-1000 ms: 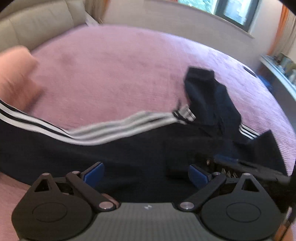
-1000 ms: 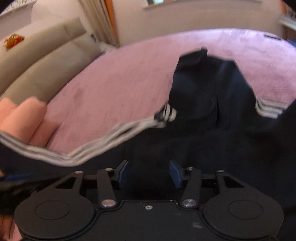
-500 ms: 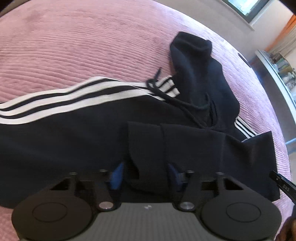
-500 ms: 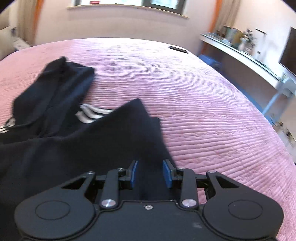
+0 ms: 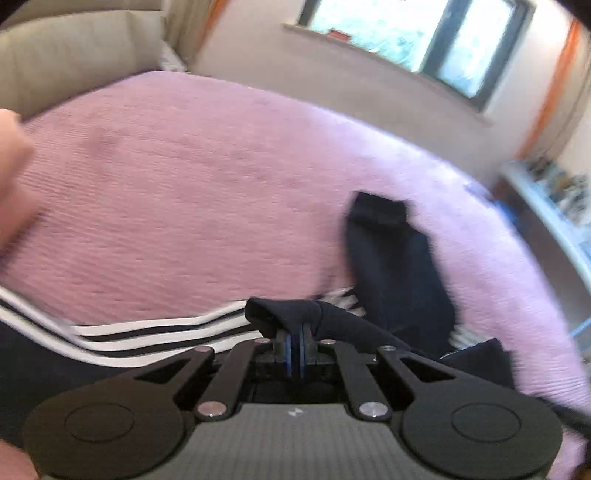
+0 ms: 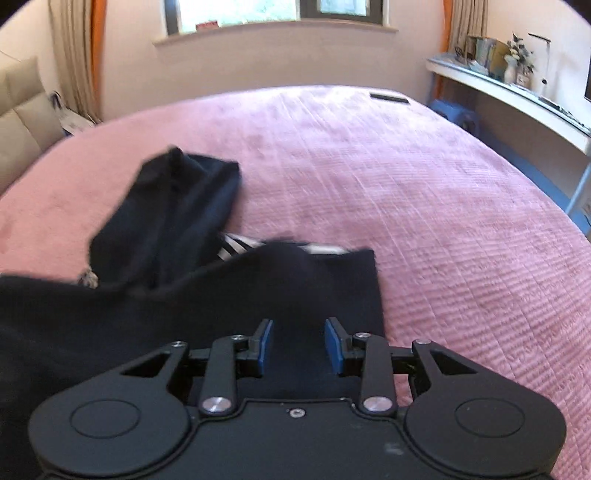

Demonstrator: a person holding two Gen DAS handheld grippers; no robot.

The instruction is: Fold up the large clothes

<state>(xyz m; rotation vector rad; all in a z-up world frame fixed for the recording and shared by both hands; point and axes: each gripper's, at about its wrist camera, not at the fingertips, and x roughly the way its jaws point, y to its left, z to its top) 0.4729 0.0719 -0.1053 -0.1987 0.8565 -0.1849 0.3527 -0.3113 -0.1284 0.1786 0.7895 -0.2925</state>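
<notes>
Left gripper has its blue pads pressed together, pinching a raised fold of the black hoodie. Right gripper has its pads parted, black fabric lying between them but not clamped.

Hoodie lies spread on a pink ribbed bedspread, near the bed's close edge. 3 white stripes run along 1 sleeve in the left view. Hood points away toward the far side of the bed; a square-cornered black panel sits just in front of the right gripper, pink cover bare beside it.

Room: window on the far wall with a sill, beige curtains with orange edging either side. Beige padded headboard at left. White shelf along the right wall holding small items and a vase, too small to detail. Blue object on the floor by the shelf. Small dark flat item at the bed's far edge. Left view is motion-blurred.
</notes>
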